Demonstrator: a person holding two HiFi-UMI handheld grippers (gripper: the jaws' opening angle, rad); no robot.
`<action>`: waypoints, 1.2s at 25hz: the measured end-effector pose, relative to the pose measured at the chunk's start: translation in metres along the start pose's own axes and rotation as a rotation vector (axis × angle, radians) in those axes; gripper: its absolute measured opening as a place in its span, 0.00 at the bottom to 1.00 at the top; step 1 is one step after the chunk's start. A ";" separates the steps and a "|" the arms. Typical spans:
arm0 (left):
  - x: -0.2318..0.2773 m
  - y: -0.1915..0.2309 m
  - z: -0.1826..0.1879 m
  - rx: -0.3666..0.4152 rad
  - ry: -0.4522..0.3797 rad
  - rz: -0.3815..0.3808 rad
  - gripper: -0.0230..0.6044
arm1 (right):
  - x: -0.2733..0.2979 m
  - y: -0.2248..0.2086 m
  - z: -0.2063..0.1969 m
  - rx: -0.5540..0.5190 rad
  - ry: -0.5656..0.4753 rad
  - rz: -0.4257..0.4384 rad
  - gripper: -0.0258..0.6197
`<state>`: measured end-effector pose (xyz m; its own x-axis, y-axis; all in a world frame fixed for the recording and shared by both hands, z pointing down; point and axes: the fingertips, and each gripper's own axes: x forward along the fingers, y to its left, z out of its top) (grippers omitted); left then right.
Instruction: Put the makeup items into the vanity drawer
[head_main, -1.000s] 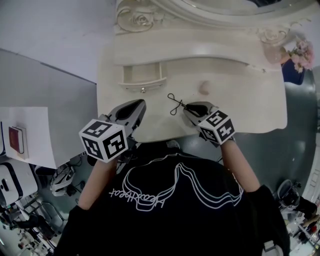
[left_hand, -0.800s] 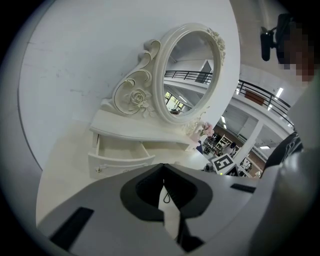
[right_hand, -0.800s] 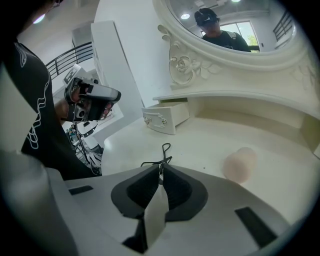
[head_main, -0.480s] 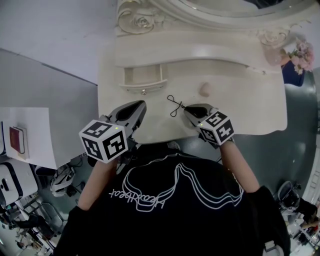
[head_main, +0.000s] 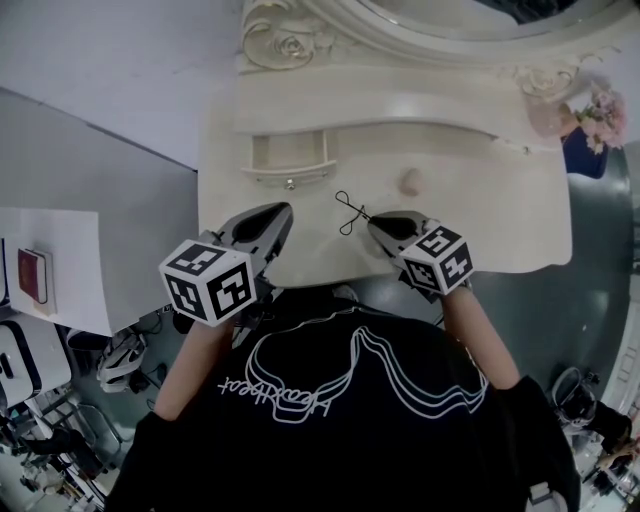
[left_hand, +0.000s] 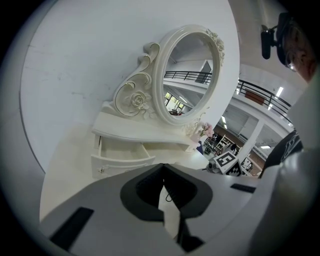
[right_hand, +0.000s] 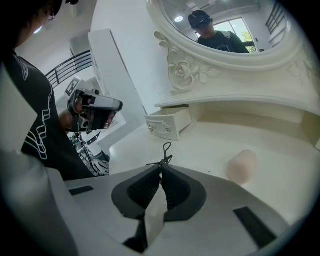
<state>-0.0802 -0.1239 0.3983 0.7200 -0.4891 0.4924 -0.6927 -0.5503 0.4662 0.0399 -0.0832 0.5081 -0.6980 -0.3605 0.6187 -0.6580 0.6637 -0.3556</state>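
Note:
A thin black eyelash curler (head_main: 348, 211) lies on the cream vanity top (head_main: 480, 215), with its looped end (right_hand: 164, 151) pointing toward the open drawer (head_main: 290, 155). My right gripper (head_main: 372, 222) has just been closing its jaws, and the curler's near end sits between the tips (right_hand: 161, 166), pinched there. A pink makeup sponge (head_main: 409, 180) stands to the right of the curler. My left gripper (head_main: 280, 210) hovers over the table's front left, shut and empty, aimed at the drawer (left_hand: 120, 152).
The oval mirror (left_hand: 187, 75) and its carved shelf rise behind the drawer. Pink flowers (head_main: 603, 105) stand at the table's far right corner. A white sheet with a red booklet (head_main: 33, 275) lies off to the left, below the table.
The head view has shifted slightly. Neither gripper nor the eyelash curler has visibly moved on the table.

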 end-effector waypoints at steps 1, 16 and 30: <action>0.000 0.000 0.000 -0.001 -0.002 0.000 0.04 | -0.002 0.002 0.003 -0.003 -0.008 0.006 0.07; -0.014 0.007 0.012 -0.012 -0.049 0.018 0.04 | -0.030 0.030 0.085 -0.144 -0.131 0.047 0.07; -0.025 0.034 0.021 -0.035 -0.066 0.049 0.04 | 0.003 0.031 0.156 -0.224 -0.170 0.080 0.07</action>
<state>-0.1206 -0.1442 0.3865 0.6859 -0.5585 0.4664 -0.7271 -0.5015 0.4688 -0.0267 -0.1661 0.3897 -0.7950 -0.3931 0.4620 -0.5333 0.8159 -0.2234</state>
